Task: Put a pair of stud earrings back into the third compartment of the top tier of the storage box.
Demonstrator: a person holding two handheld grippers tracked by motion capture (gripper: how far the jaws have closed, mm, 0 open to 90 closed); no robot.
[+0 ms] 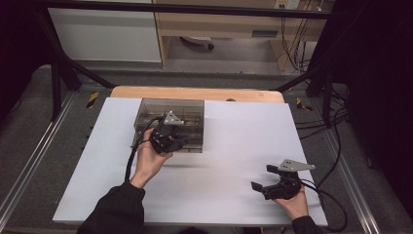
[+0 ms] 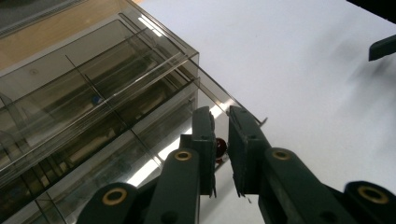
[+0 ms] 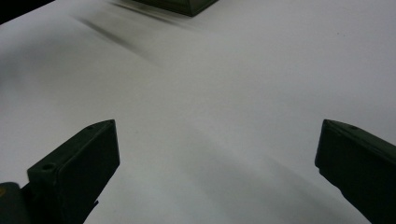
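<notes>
We see the left hand-held gripper (image 2: 221,154) pinching a small red bead (image 2: 220,145) beside the smoky box (image 2: 93,93), the right hand-held gripper (image 3: 217,158) spread wide over the table (image 3: 224,84).

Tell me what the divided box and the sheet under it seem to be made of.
The box looks like smoke-tinted clear plastic, glossy: the dividers show through its walls and its edges catch bright reflections. The sheet looks like matte white paper or thin board, flat, without glare; which of the two is unclear.

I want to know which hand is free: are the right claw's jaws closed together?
No: in the right gripper view the right claw has its jaws standing far apart over the bare white table, nothing between them.
</notes>
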